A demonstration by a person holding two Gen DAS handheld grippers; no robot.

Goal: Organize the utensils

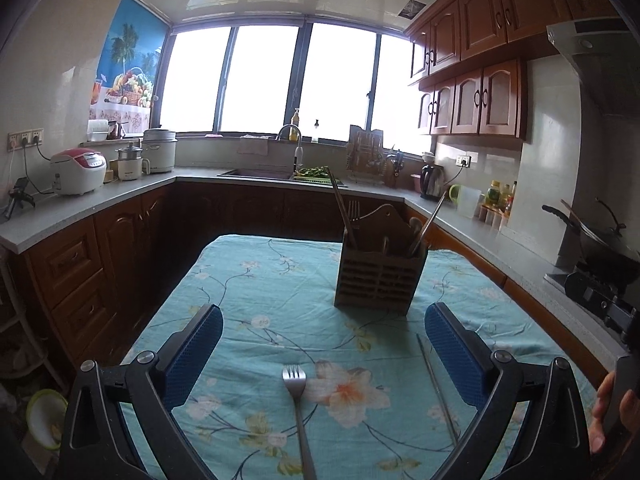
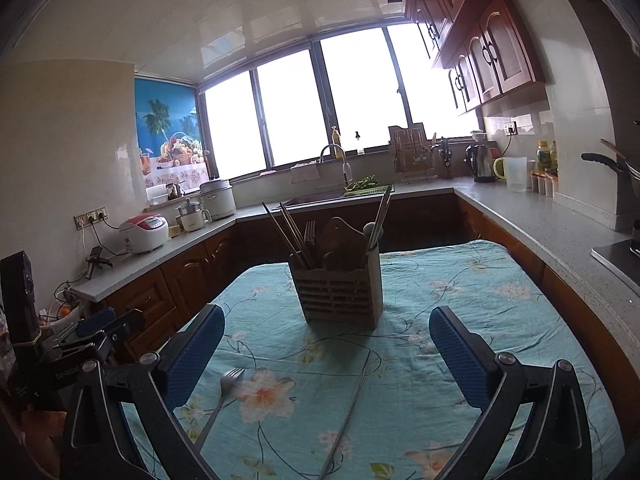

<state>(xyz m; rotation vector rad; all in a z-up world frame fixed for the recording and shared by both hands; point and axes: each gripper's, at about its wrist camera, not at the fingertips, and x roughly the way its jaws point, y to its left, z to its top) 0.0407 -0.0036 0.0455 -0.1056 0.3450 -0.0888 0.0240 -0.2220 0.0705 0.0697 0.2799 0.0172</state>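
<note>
Fork point(image 1: 295, 380) left of chopstick point(image 1: 436, 384), holder point(image 1: 378, 276) behind, on tablecloth point(image 1: 248, 280)

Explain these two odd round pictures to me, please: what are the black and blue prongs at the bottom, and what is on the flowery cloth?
There is no robot here. A person holds a two-finger tool in each hand, and each tool carries a wide-angle camera that looks forward along its fingers. That is why the room bends.

One picture comes from the left gripper, the other from the right gripper. The prongs are their blue-padded fingers. Both are spread wide and hold nothing.

On the teal tablecloth stands a slatted utensil holder with chopsticks, a fork and spoons already in it. Loose on the cloth lie a fork and, to its right, a thin metal chopstick, probably the next to be put away.
</note>
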